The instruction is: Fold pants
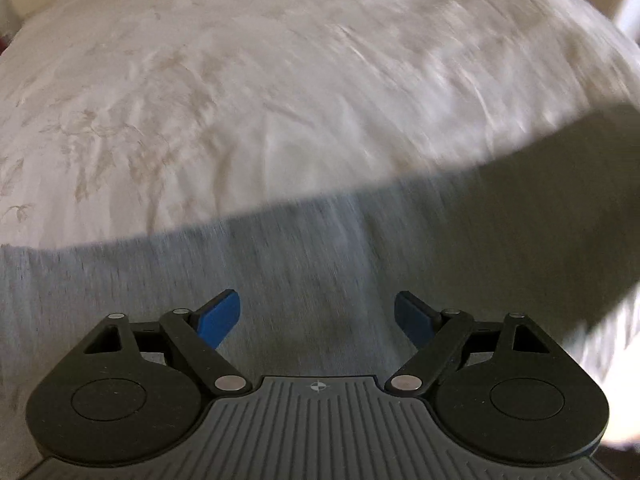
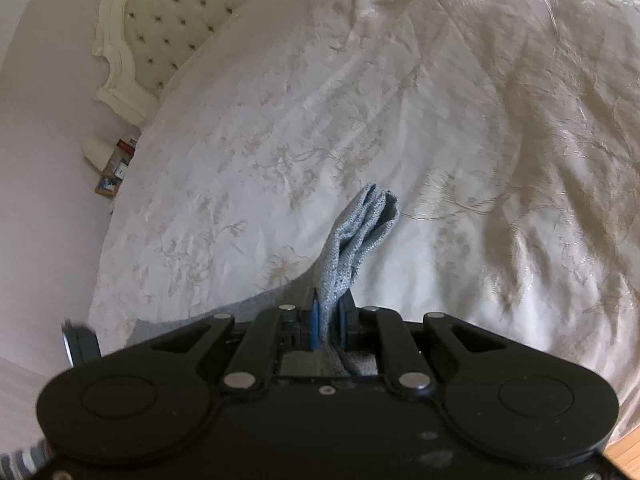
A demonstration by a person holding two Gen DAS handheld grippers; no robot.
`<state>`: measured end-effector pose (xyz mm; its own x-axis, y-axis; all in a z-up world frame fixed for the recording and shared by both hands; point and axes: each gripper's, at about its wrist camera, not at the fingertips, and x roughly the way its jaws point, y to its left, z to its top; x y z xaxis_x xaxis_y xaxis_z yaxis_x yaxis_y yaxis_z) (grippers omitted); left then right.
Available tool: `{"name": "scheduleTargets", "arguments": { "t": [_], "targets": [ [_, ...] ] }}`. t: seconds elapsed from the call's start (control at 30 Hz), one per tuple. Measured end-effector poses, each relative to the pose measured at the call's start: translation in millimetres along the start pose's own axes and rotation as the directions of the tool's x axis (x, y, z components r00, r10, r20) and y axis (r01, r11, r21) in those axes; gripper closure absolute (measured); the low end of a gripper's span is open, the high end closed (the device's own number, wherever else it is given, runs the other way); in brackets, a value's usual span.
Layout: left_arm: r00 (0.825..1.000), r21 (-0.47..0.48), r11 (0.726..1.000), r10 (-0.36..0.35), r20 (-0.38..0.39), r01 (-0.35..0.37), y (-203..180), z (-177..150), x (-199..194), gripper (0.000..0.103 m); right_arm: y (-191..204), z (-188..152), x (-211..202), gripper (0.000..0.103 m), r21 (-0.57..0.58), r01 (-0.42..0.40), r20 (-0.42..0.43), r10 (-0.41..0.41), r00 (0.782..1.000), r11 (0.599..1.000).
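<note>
Grey-blue pants [image 1: 280,272] lie blurred across the near edge of the bed [image 1: 280,80] under the left gripper [image 1: 317,316], whose jaws gape wide on nothing. The right gripper [image 2: 329,316] pinches a bunched fold; its lower cloth is hidden.

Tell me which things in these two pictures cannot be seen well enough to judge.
- Pants, left wrist view: motion blur smears the grey fabric; the open left tongs and the lower edge cut it off, so its shape is unclear.
- Pants, right wrist view: only a bunch in the shut right tongs shows; the tongs' body hides the rest.
- Small items beside the bed, right wrist view: too small to identify.
</note>
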<state>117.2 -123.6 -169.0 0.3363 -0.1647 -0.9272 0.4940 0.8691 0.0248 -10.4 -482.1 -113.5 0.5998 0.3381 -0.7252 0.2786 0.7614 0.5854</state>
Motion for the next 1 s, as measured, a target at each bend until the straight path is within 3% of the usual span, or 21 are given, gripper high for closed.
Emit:
{"name": "scheduleTargets", "arguments": {
  "t": [0.17,0.27,0.47,0.7,0.83,1.0],
  "targets": [
    [0.991,0.091,0.995,-0.035,-0.130,0.047,-8.7,-31.0,18.6,0.018,13.8,-3.7,-5.6,0.092,0.010,0.005,0.025,-0.005,1.000,1.000],
    [0.992,0.130,0.990,-0.039,-0.116,0.054,-9.7,-32.8,21.7,0.019,26.5,-8.2,-7.9,0.092,0.001,0.015,0.036,-0.015,0.999,1.000],
    [0.994,0.069,0.992,-0.106,-0.013,0.107,33.2,-25.2,-6.4,0.022,80.0,-21.8,-17.7,0.092,-0.037,0.020,0.082,-0.017,0.996,0.999],
    [0.990,-0.075,0.988,-0.134,0.052,0.138,121.5,-36.1,-36.2,0.023,183.0,-48.5,-10.5,0.092,-0.152,-0.060,0.093,0.075,0.993,0.987],
    [0.992,-0.140,0.984,-0.104,0.076,0.114,169.2,-49.2,-51.8,0.023,243.0,-77.1,21.1,0.092,-0.200,-0.131,0.045,0.143,0.989,0.971],
    [0.995,-0.205,0.975,-0.063,0.083,0.079,222.0,-64.3,-64.2,0.023,301.8,-127.5,89.7,0.092,-0.245,-0.158,-0.049,0.151,0.987,0.957]
  ]
}}
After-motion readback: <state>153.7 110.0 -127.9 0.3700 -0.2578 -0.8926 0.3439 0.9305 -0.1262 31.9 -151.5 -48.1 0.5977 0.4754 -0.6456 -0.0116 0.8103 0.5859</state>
